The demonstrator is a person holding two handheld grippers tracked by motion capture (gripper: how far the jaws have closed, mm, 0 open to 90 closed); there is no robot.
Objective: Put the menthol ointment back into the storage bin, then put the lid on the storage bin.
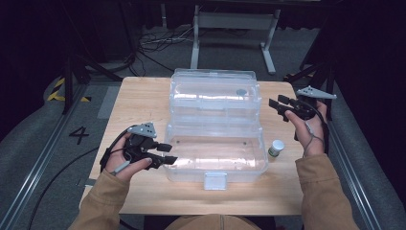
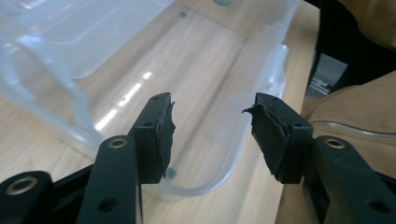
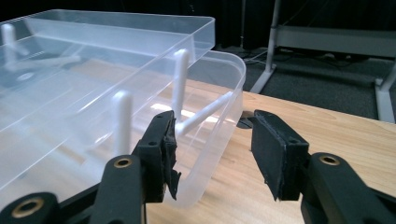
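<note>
While both my left gripper and right gripper stand wide and empty, the open clear box sits mid-table — its bottle at four o'clock could topple under my right sleeve.

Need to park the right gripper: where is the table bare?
Bare wood lies left of the clear box, behind the left gripper, and along the front edge. The right side is tighter: the small bottle stands beside the right gripper.

Counts on the counter
One clear plastic box with one open lid, one small white bottle, two hand-held grippers: left hand-held gripper, right hand-held gripper.
</note>
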